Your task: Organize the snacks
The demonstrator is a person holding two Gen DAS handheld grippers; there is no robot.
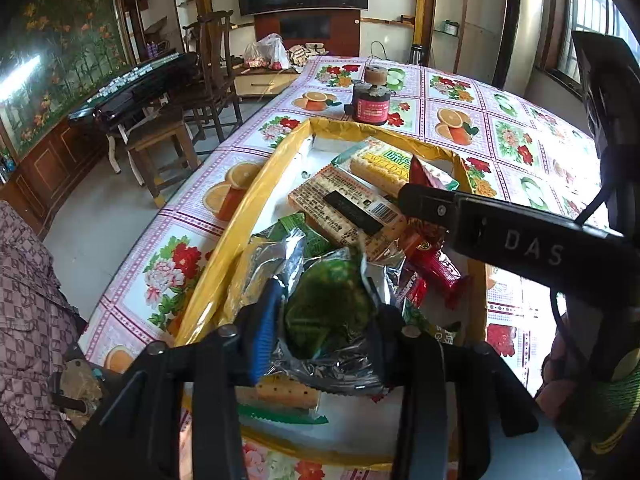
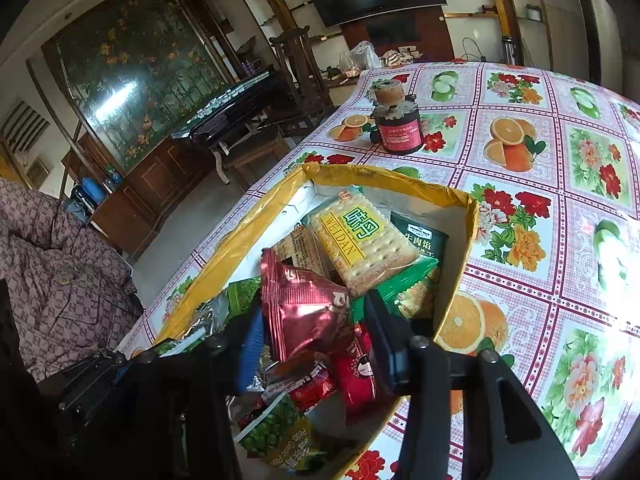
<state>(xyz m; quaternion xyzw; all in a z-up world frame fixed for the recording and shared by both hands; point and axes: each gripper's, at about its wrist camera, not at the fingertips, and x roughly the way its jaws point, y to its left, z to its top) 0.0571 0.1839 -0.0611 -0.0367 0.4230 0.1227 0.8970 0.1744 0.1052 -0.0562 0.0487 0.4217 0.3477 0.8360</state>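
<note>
A yellow-rimmed box [image 1: 256,184] on the flowered tablecloth holds several snack packets. My left gripper [image 1: 320,292] is shut on a silver packet with a green snack [image 1: 328,304], held over the box. My right gripper [image 2: 312,316] is shut on a shiny red packet [image 2: 304,304], also over the box [image 2: 240,232]; its black finger reaches in from the right in the left wrist view [image 1: 440,208]. A yellow-green Weidan cracker pack [image 2: 360,240] and a tan biscuit pack [image 1: 344,208] lie in the box. A green pea bag [image 2: 276,432] lies near its front.
A dark red jar [image 1: 370,104] with a wooden-topped part stands on the table beyond the box [image 2: 396,128]. The table's left edge [image 1: 192,184] drops to the floor, with wooden chairs [image 1: 212,76] and a stool beyond. A person in a patterned coat [image 1: 28,300] is at the left.
</note>
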